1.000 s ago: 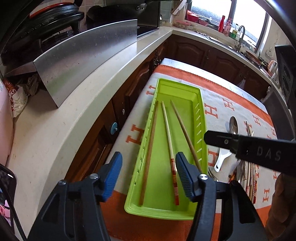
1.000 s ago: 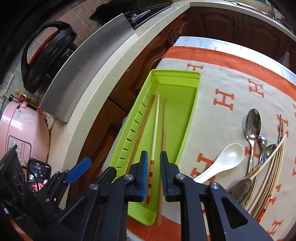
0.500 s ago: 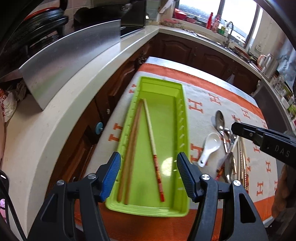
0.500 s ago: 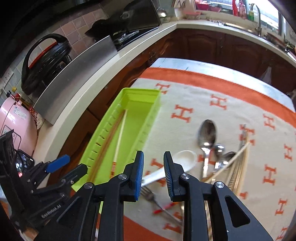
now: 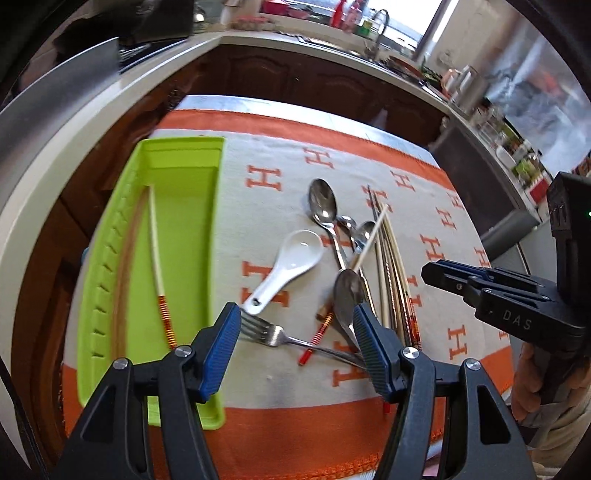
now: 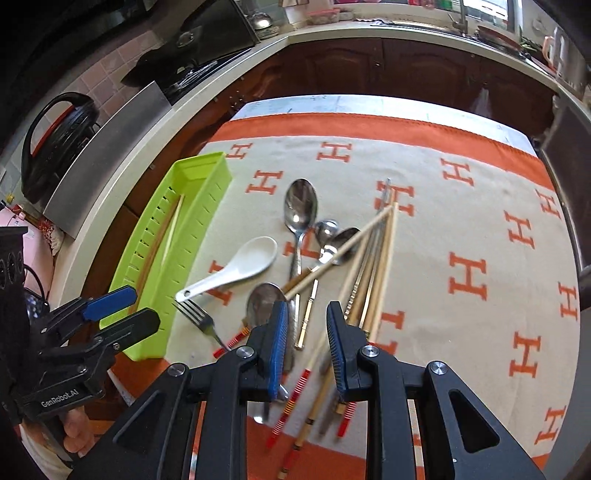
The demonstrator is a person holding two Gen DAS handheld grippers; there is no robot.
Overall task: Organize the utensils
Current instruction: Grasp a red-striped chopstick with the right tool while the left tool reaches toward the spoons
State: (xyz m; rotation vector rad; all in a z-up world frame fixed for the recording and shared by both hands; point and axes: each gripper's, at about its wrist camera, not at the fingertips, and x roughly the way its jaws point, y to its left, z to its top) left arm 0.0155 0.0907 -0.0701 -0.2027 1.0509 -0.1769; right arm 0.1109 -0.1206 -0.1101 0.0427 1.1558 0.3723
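Dark wood cabinets (image 6: 369, 66), pale countertop (image 5: 55, 155), bright window (image 5: 402, 22)

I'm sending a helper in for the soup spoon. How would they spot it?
On the beige cloth with orange H letters, look just right of the long lime-green plastic tray. The white ceramic soup spoon lies there, the only white, short, deep-bowled piece beside the steel spoons.

Both black, blue-padded handheld grippers angle steeply downward, the left gripper (image 5: 295, 343) gaping wide and empty, the right gripper (image 6: 307, 343) parted narrowly, gripping nothing.

tray (image 5: 184, 206) lies left of the utensil pile (image 5: 354, 258) on the cloth (image 5: 443, 229)
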